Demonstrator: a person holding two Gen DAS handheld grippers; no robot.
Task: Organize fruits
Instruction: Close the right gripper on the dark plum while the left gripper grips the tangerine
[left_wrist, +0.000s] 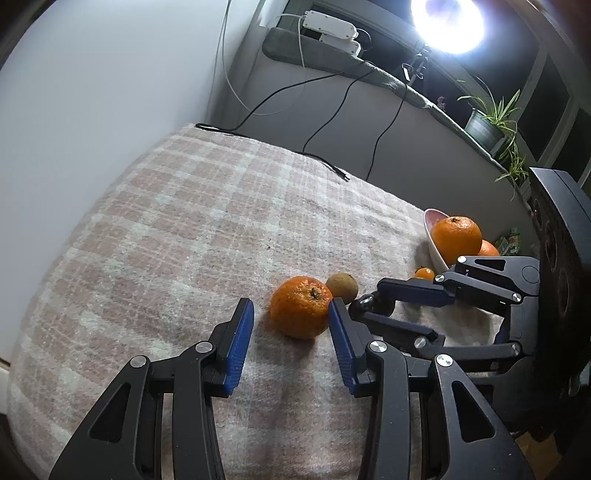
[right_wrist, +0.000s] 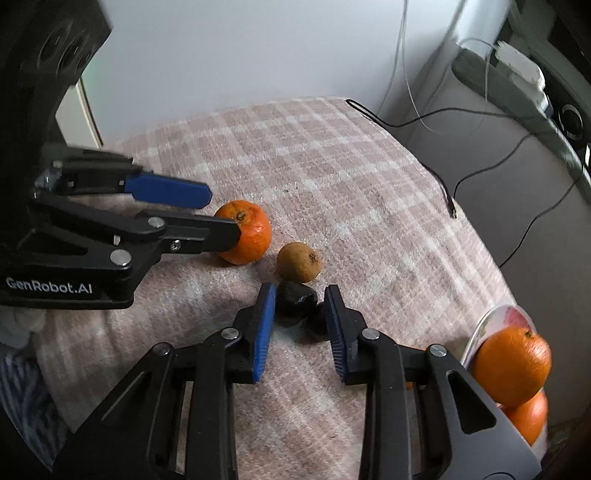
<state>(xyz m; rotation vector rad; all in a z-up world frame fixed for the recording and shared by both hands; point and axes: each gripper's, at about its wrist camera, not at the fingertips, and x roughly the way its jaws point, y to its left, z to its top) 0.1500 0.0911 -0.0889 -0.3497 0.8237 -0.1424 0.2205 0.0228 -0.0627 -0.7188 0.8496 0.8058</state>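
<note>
Fruit first, from your left wrist camera: a white bowl (left_wrist: 433, 240) sits at the right edge of the checked blanket (left_wrist: 184, 221) covering the surface, with a large orange (left_wrist: 456, 238) piled on top and a second orange (left_wrist: 489, 249) behind it. A tiny orange fruit (left_wrist: 424, 273) lies on the blanket just beside the bowl. Your left gripper (left_wrist: 291, 317) has its fingers partly open and empty; the right finger's tip sits against the side of a loose mandarin (left_wrist: 300, 306), which lies just past the gap, not between the pads. A brownish kiwi-like fruit (left_wrist: 342, 287) sits just behind the mandarin. Your right gripper (left_wrist: 373, 306) reaches in from the right, its fingers narrowed around a dark fruit (left_wrist: 364, 305).

From your right wrist camera, the bowl (right_wrist: 487, 325) shows at the lower right with the two oranges (right_wrist: 511, 365) stacked in it. The right gripper (right_wrist: 300, 306) fingers are narrow, the dark fruit (right_wrist: 295, 301) between the tips; its left side meets the left pad, but shadow hides whether the right pad touches. The brown fruit (right_wrist: 300, 261) lies just beyond it. The left gripper (right_wrist: 221, 210) comes in from the left, one finger (right_wrist: 207, 232) crossing the front of the mandarin (right_wrist: 247, 232). Black cables (right_wrist: 436, 177) trail over the blanket's far edge.
</note>
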